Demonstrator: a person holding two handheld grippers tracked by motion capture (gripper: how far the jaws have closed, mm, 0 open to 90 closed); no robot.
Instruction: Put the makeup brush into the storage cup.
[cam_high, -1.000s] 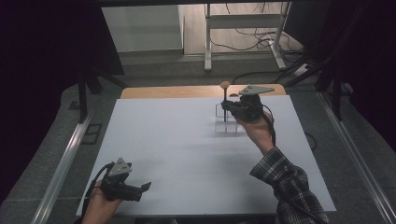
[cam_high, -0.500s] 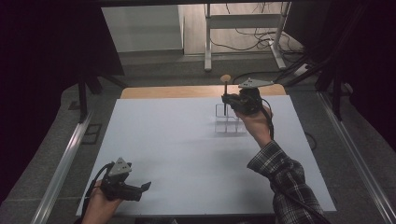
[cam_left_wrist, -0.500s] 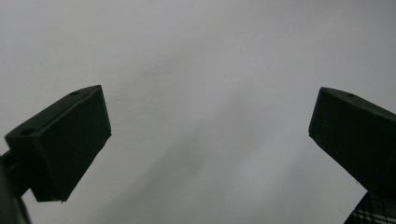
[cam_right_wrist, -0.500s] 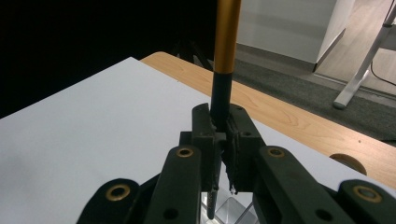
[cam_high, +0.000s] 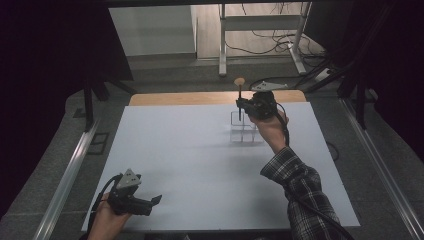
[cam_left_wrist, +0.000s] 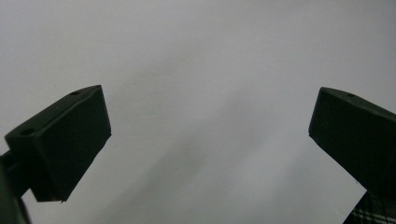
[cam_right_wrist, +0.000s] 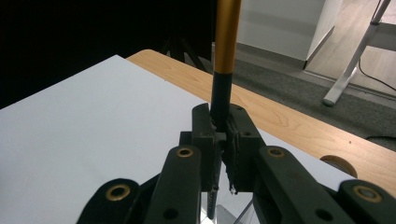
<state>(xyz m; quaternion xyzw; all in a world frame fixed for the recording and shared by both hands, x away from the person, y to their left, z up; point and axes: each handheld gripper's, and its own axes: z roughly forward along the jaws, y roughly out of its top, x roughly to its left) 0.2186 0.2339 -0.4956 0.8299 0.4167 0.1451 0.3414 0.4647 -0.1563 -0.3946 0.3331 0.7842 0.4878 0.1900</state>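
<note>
My right gripper (cam_high: 242, 106) is shut on a brush (cam_high: 239, 94) with a black handle, a gold ferrule and a tan round head. It holds the brush upright over a clear plastic organiser (cam_high: 245, 132) at the far right of the white table (cam_high: 200, 165). In the right gripper view the jaws (cam_right_wrist: 223, 135) pinch the black handle, and the gold part of the brush (cam_right_wrist: 227, 37) rises above them. My left gripper (cam_high: 156, 201) rests near the front left edge, open, and in its own view the jaws of the left gripper (cam_left_wrist: 210, 135) stand wide apart over bare white surface.
A strip of wooden tabletop (cam_high: 190, 98) shows beyond the white sheet. Behind it stand a white desk frame (cam_high: 222, 55) and loose cables on the floor. Metal rails (cam_high: 70, 175) run along both sides of the table. A plaid sleeve (cam_high: 300, 190) crosses the right front.
My right gripper has shifted a little toward the far edge with the brush still clamped upright. The left gripper has stayed where it was.
</note>
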